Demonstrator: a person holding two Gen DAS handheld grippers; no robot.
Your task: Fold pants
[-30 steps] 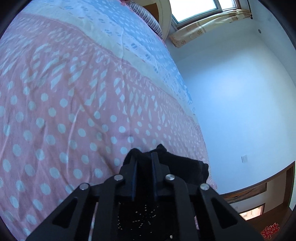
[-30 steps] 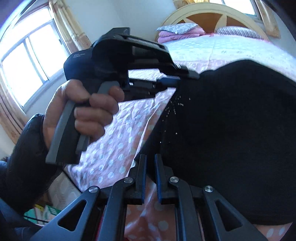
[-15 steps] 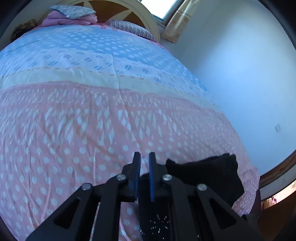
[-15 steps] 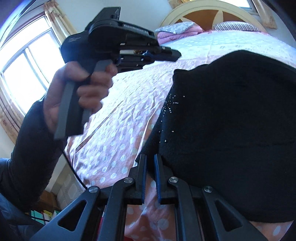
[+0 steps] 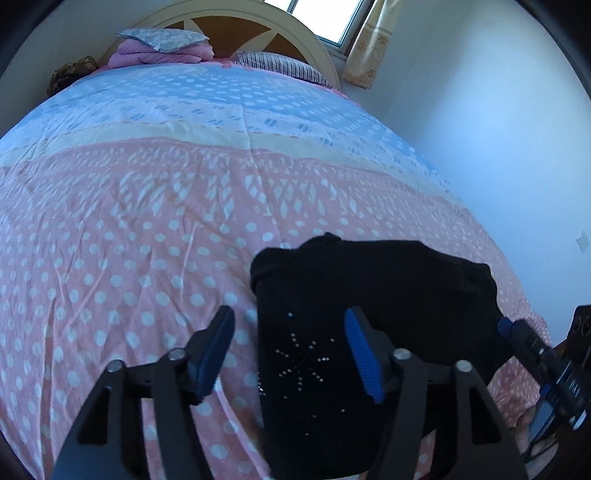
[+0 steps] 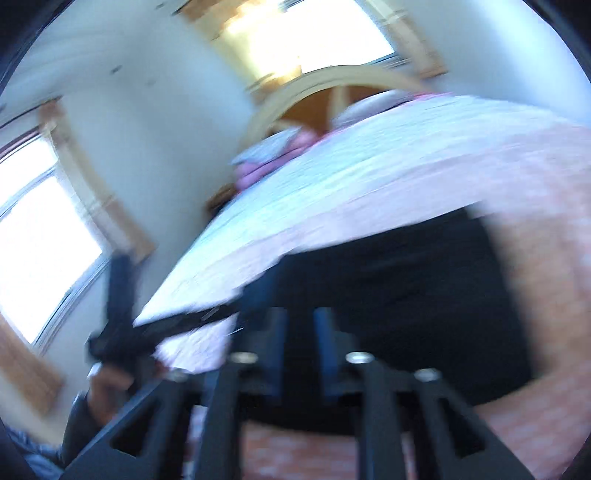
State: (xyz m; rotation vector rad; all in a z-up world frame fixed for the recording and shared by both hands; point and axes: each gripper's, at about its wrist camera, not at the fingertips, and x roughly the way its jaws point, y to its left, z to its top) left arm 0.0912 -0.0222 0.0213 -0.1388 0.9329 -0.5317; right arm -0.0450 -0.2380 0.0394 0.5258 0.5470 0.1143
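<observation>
Pink cotton dotted with white covered the near half of the bedspread (image 5: 122,236), giving way beyond the tongs to a cream band and then a pale blue stretch up to the arched wooden headboard (image 5: 236,26). Folded pink bedding topped with a flowered pillow (image 5: 162,37) sat against that headboard, ahead and to the left of the left gripper (image 5: 291,343), with a striped pillow (image 5: 284,66) to its right. A window with a yellowish curtain (image 5: 365,51) stood in the far corner, and a plain white wall (image 5: 498,147) ran along the right.

The black pants (image 5: 369,295), folded into a compact block with a small starburst of studs, lay on the spread directly under and ahead of the left gripper. Its blue-padded jaws had just been opening and stood spread, one pad over the bedspread left of the cloth, the other above it, neither pressing.

The right gripper (image 6: 299,343) appeared in a heavily blurred frame; its jaws had also just been opening, with a gap between them and the pants (image 6: 406,295) lying ahead and below, not pinched. A hand (image 6: 107,387) showed low at the left.
</observation>
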